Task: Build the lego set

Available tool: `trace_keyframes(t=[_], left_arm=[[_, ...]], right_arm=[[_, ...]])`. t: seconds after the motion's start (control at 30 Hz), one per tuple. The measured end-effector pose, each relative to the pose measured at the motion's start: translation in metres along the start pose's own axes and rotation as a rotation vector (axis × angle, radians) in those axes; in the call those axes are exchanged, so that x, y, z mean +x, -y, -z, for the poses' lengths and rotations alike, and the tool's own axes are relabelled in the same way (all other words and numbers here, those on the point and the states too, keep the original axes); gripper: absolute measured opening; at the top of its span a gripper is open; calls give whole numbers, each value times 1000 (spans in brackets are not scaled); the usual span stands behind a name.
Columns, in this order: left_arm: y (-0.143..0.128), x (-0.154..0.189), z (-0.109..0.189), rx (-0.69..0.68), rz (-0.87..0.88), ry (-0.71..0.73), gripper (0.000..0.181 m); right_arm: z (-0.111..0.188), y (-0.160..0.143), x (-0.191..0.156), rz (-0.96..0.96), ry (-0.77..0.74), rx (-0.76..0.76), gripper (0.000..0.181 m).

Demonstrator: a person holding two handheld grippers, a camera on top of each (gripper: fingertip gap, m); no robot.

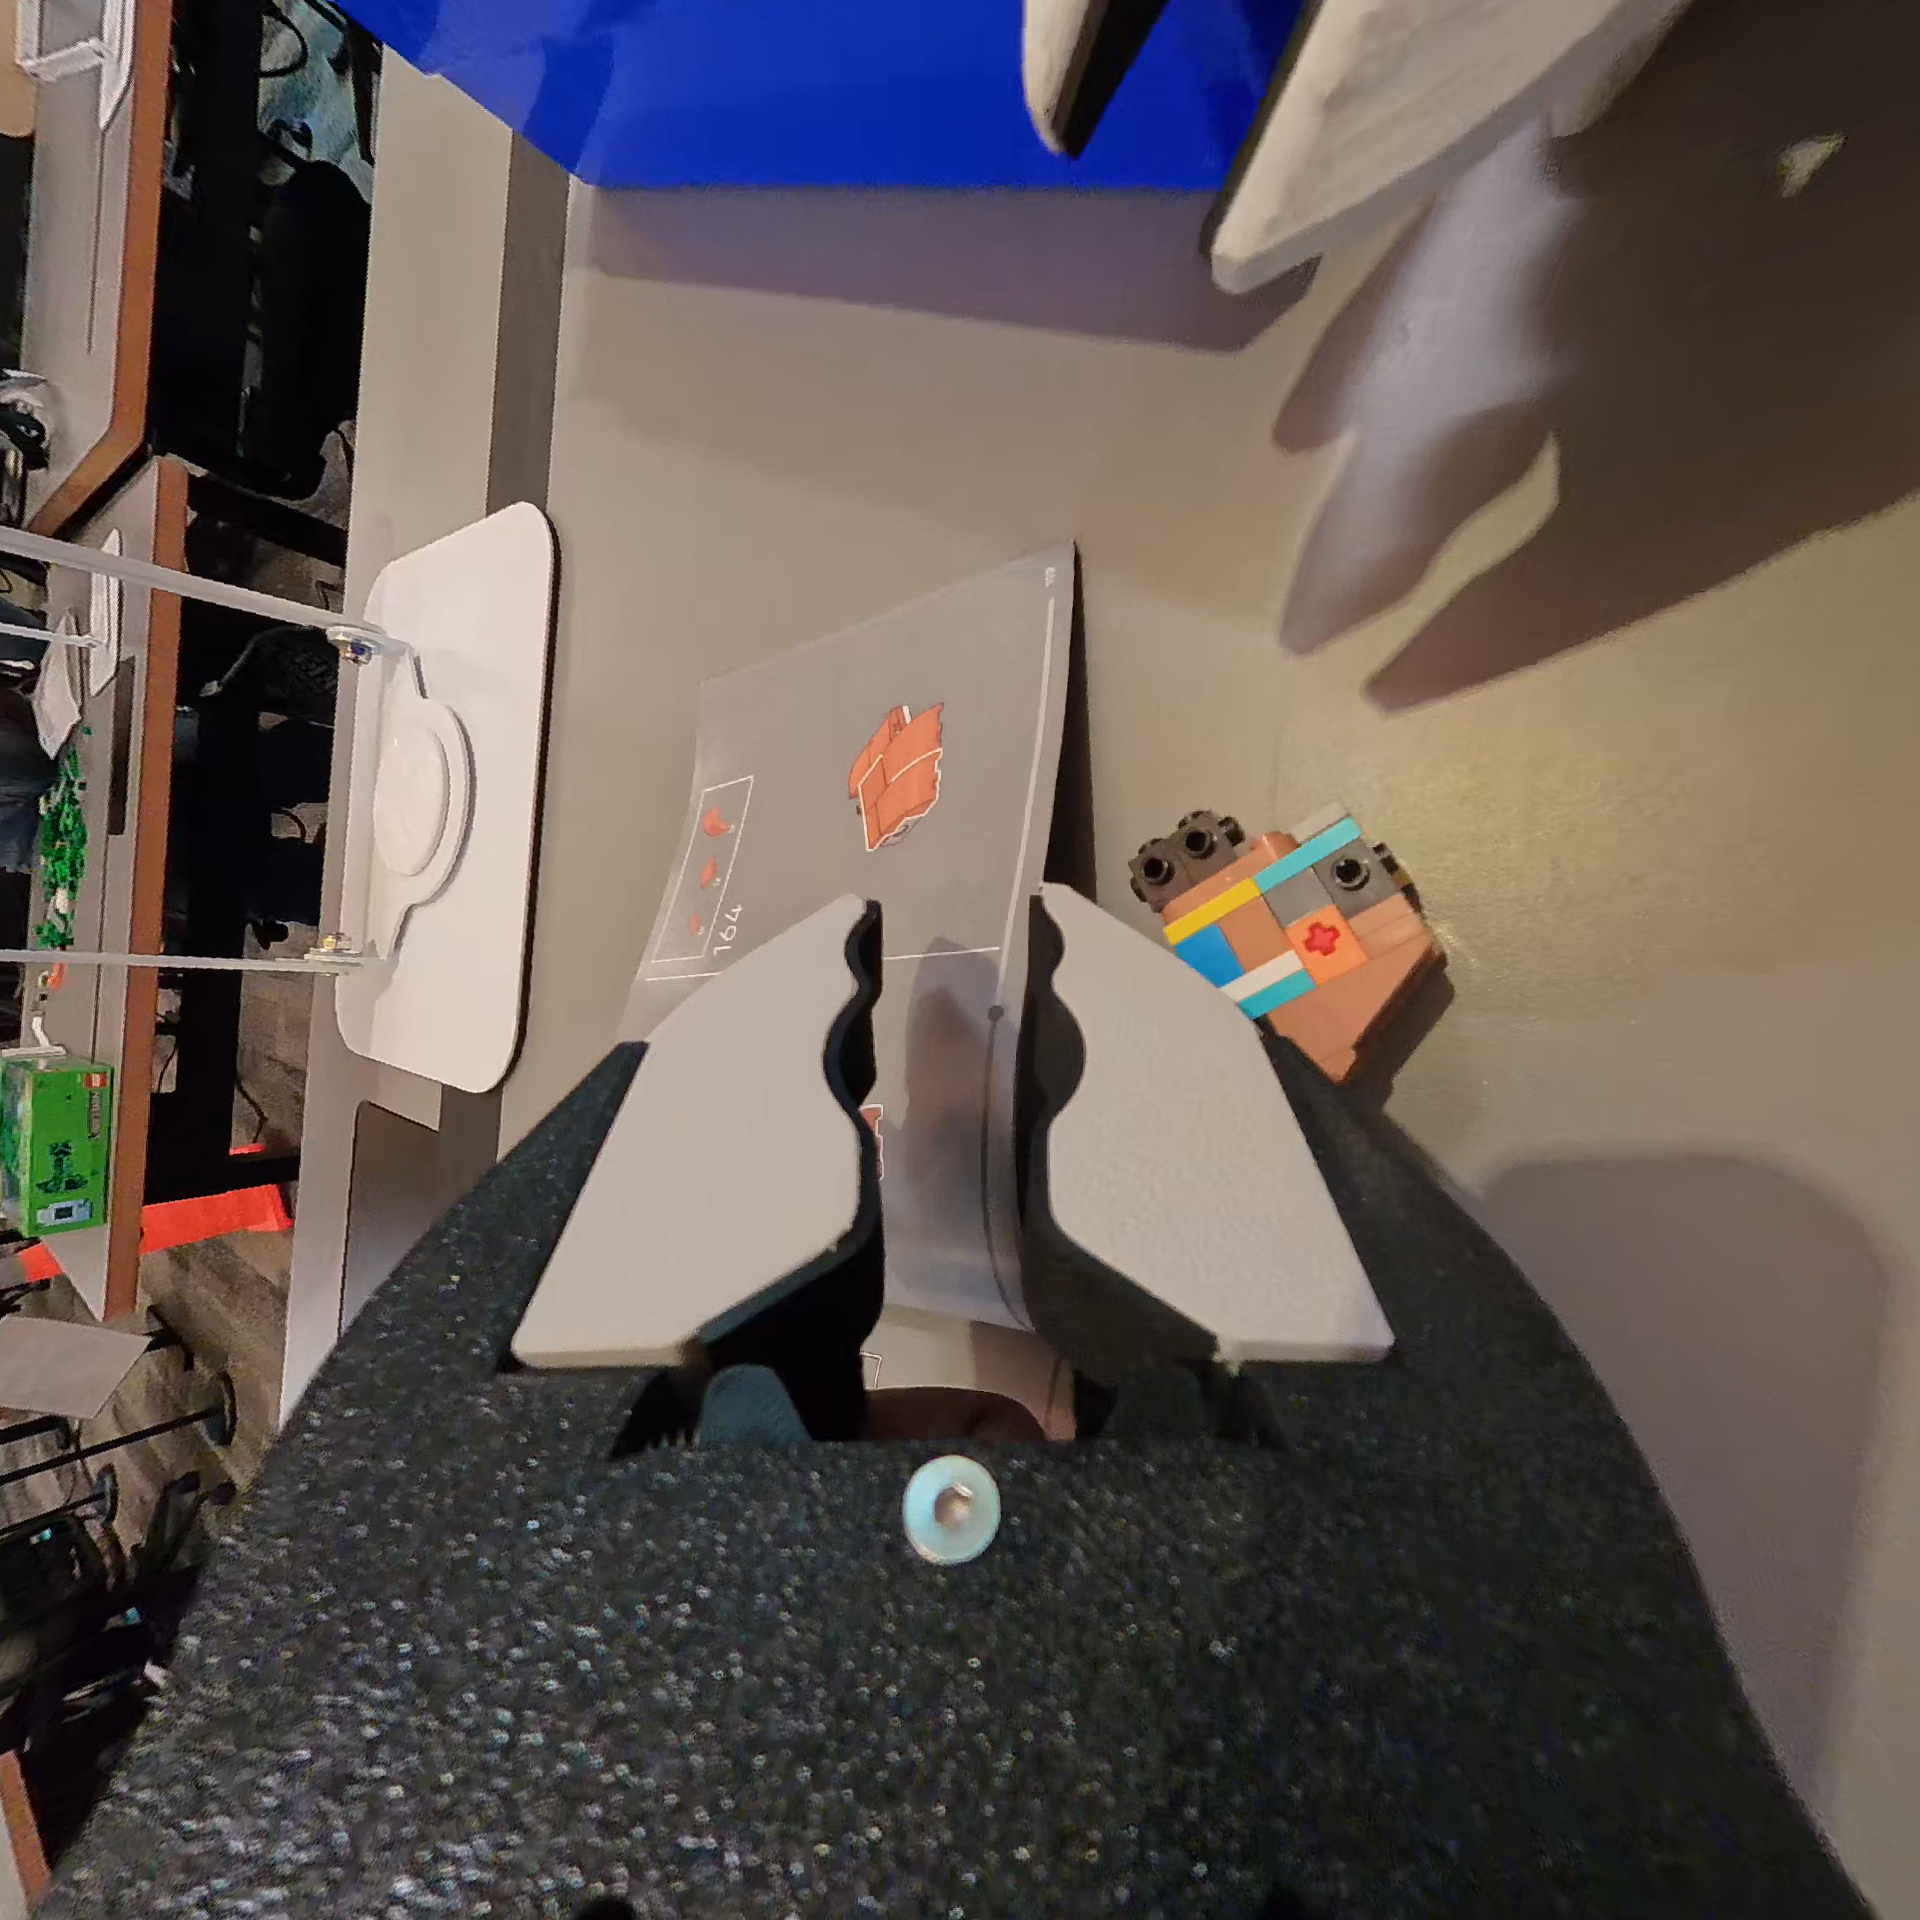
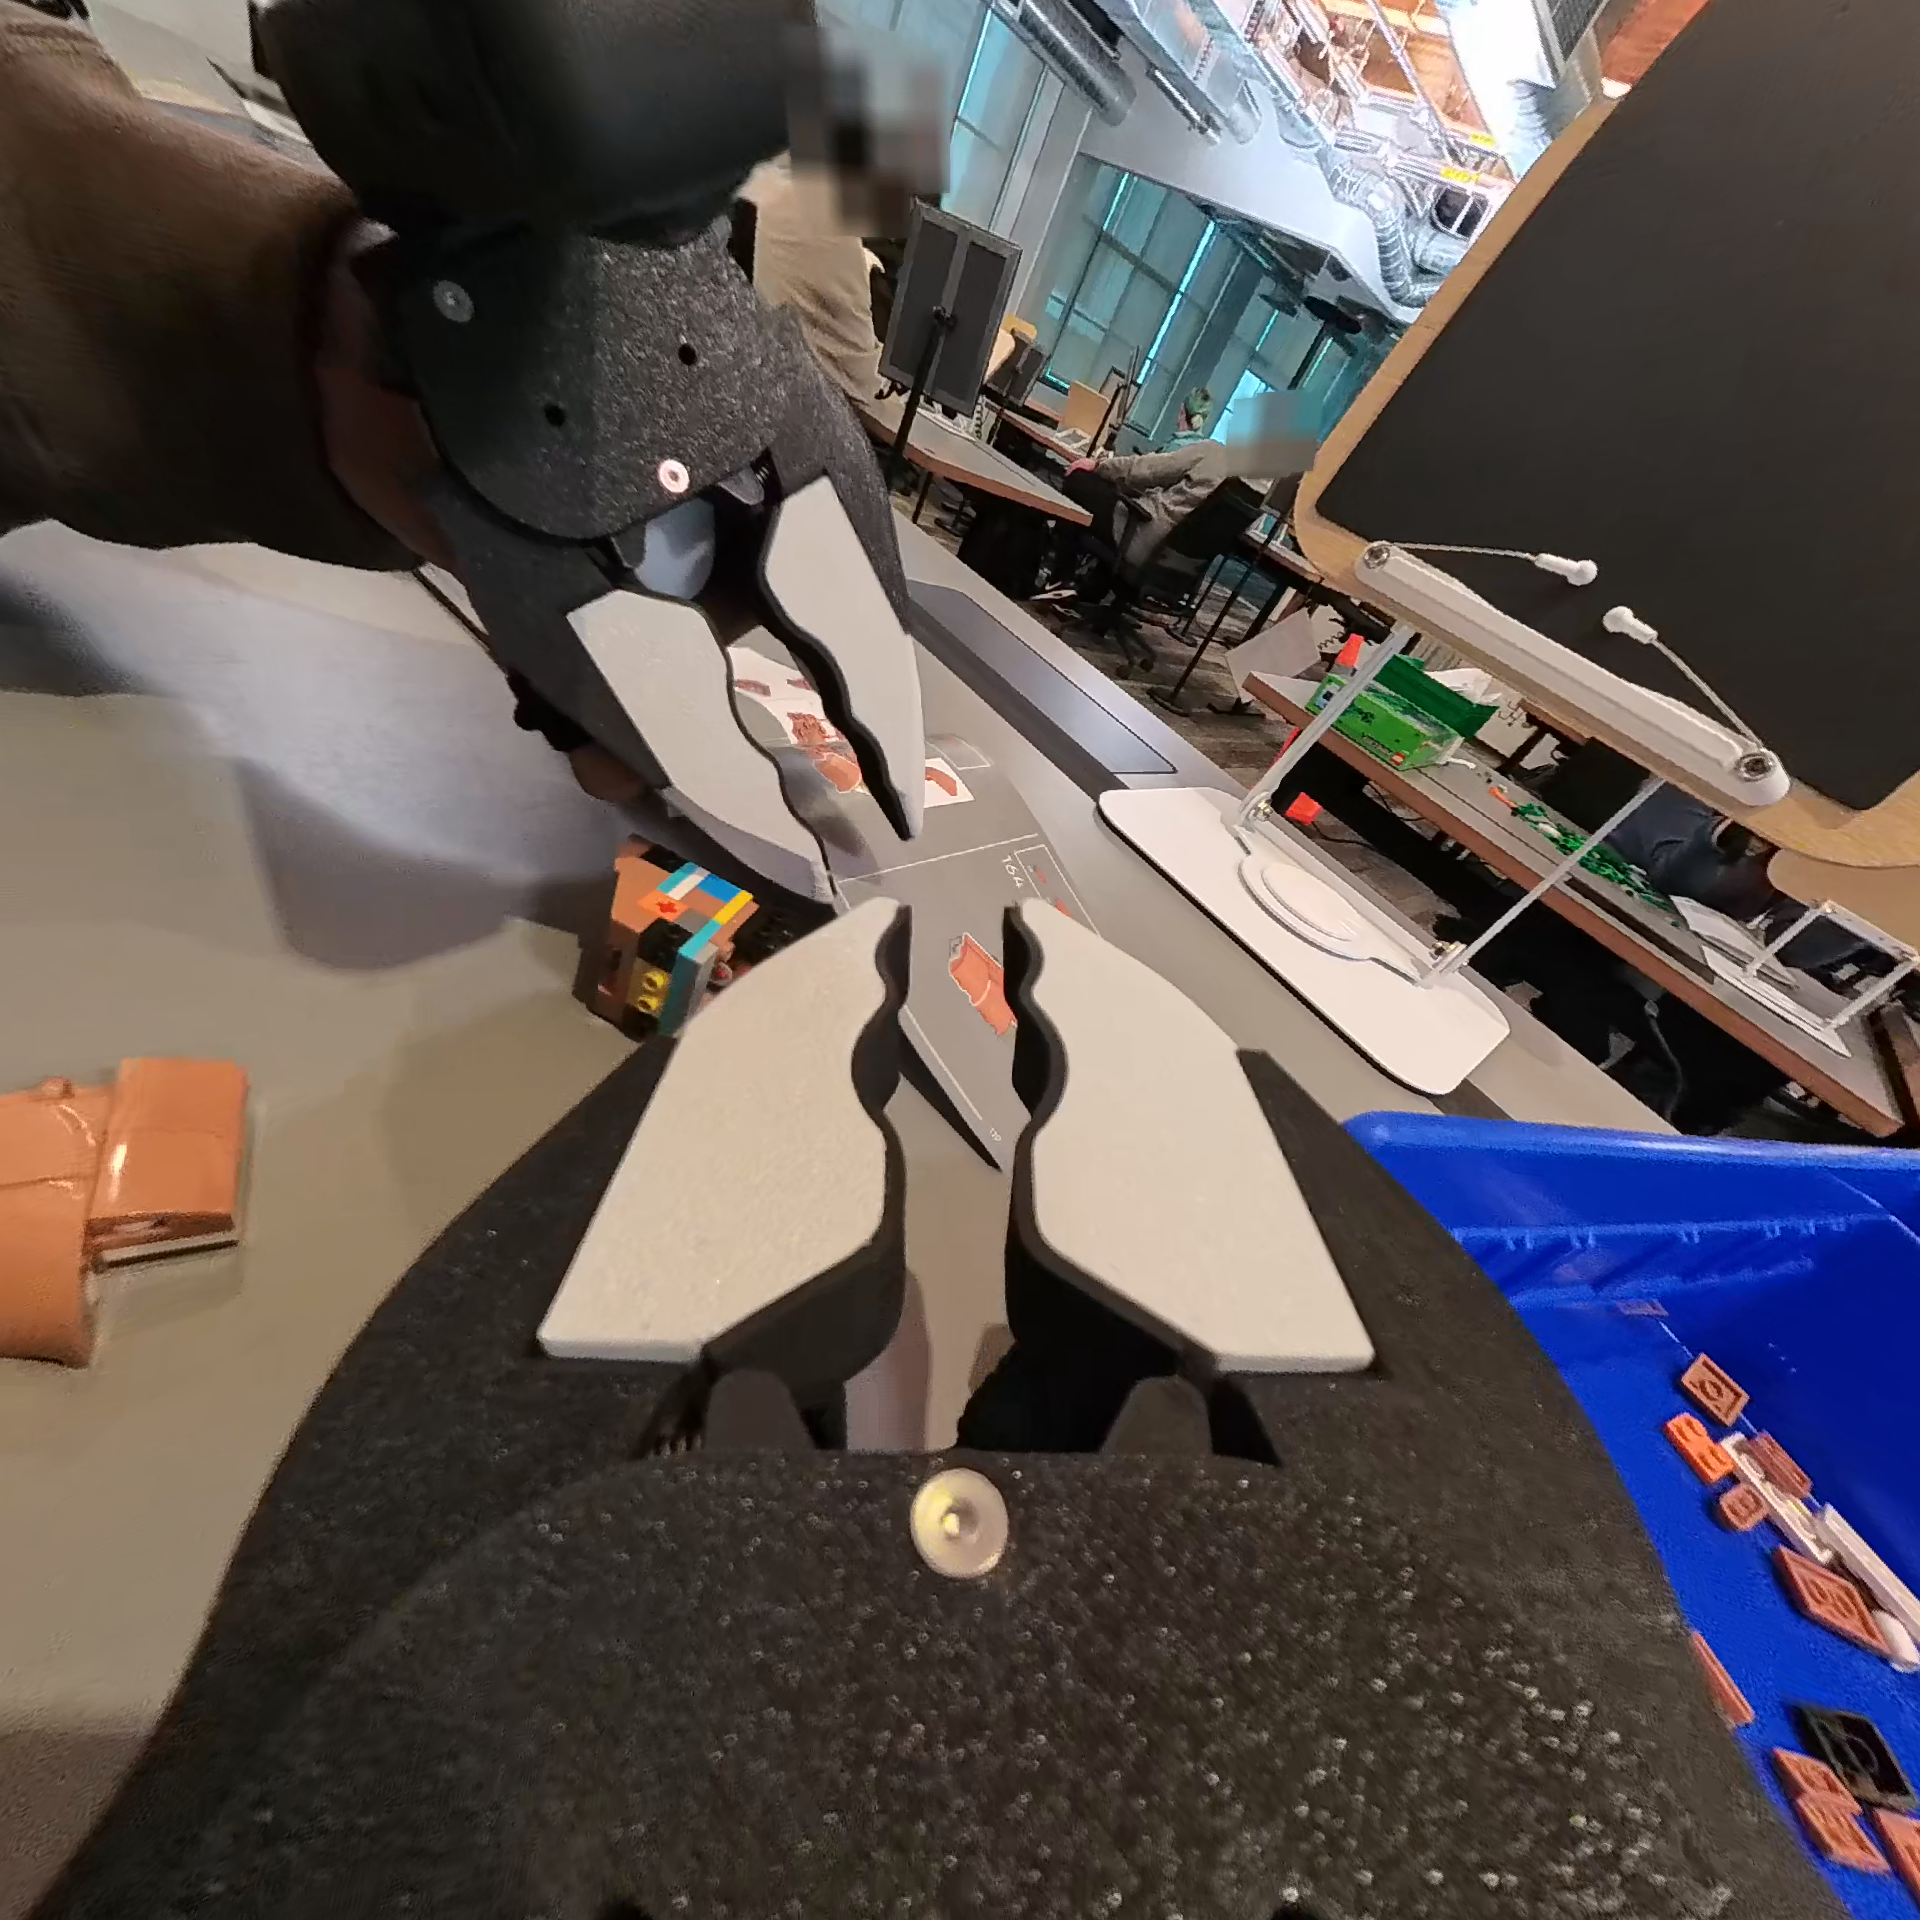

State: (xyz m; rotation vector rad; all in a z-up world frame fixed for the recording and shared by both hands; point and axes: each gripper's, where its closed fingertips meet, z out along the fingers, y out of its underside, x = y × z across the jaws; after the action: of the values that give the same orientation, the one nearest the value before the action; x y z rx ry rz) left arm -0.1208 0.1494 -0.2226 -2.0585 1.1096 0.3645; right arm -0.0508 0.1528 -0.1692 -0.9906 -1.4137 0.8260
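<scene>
2 grippers, both parted, empty – left gripper (image 2: 868, 831), right gripper (image 2: 956, 920) over 1 instruction booklet (image 1: 883, 790). 1 multicolour lego build (image 1: 1288, 935) beside booklet; 1 blue bin (image 2: 1662, 1247) w/ loose brown pcs (image 2: 1829, 1605).

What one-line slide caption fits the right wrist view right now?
Both open grippers, right gripper and left gripper, poised over the instruction booklet, blue parts bin at right.

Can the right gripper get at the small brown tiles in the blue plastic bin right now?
Probably yes. The right gripper has open, empty jaws, and the blue plastic bin sits just to its right, open-topped, with the small brown tiles lying uncovered. Only the bin's wall needs clearing.
</scene>
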Motion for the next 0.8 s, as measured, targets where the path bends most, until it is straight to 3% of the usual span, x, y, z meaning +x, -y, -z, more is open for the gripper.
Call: trace_keyframes(t=[0.8], left_arm=[[9, -8, 3, 69, 83, 18, 26]], right_arm=[[-5, -4, -10, 76, 35, -30, 15]])
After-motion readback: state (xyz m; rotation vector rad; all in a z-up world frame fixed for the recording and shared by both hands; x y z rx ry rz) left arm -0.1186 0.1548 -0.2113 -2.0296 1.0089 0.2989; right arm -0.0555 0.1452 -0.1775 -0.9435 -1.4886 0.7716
